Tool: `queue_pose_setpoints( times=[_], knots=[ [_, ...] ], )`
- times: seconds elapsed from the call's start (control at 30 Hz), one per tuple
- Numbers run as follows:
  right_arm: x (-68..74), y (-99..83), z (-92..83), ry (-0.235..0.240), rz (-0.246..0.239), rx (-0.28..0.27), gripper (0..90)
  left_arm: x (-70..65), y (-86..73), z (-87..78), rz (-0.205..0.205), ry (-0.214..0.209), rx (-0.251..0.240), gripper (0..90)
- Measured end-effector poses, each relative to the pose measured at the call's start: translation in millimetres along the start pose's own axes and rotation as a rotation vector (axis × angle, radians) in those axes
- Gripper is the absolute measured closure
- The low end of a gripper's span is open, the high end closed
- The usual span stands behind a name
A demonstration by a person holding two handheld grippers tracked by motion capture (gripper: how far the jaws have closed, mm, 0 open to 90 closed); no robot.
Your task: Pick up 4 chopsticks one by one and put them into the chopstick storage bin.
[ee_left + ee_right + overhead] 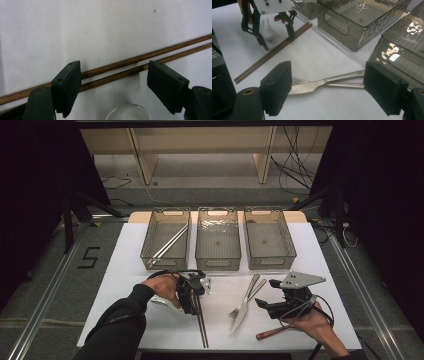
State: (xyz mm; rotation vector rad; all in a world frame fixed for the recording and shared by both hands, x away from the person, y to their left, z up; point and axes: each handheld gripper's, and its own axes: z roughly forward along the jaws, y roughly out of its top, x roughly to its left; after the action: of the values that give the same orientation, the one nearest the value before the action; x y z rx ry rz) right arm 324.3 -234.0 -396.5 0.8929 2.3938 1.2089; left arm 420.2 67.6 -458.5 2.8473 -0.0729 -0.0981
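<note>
Pair of brown wooden chopsticks (pixel 120 67) lies on white worktop (pixel 220 325) near its front edge; left tool (pixel 115 86) straddles them, jaws apart; right tool (pixel 328 90) likewise apart.

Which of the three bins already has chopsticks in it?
The left bin, farthest left in the high view: a metal pair lies diagonally inside. The middle bin and right bin look empty.

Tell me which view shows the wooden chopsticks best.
The left gripper view: the wooden chopsticks run close across it between open jaws. The high view shows them small, partly under the left gripper. The right gripper view shows them farther off.
</note>
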Motion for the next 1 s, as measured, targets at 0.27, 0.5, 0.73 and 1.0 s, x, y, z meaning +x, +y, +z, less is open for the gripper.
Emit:
queue_pose_setpoints(
  times=[0.27, 0.5, 0.73, 1.0],
  knots=[
    [-0.1, -0.1, -0.1, 0.000, 0.001, 0.002, 24.1, 2.0, -5.4, -0.1, 0.003, 0.012, 0.022, 27.5],
    [0.0, -0.2, 0.0, 0.001, 0.001, 0.003, 24.1, 2.6, -8.3, -1.1, 0.000, 0.007, 0.053, 29.1],
    [-0.4, 0.0, -0.5, 0.001, -0.001, 0.000, 24.2, -2.5, -5.5, -2.5, 0.007, -0.006, 0.077, 29.2],
    [-0.2, 0.1, -0.5, 0.002, -0.001, 0.001, 24.1, -6.4, -7.0, -2.4, 0.039, -0.007, 0.126, 30.0]
  ],
)
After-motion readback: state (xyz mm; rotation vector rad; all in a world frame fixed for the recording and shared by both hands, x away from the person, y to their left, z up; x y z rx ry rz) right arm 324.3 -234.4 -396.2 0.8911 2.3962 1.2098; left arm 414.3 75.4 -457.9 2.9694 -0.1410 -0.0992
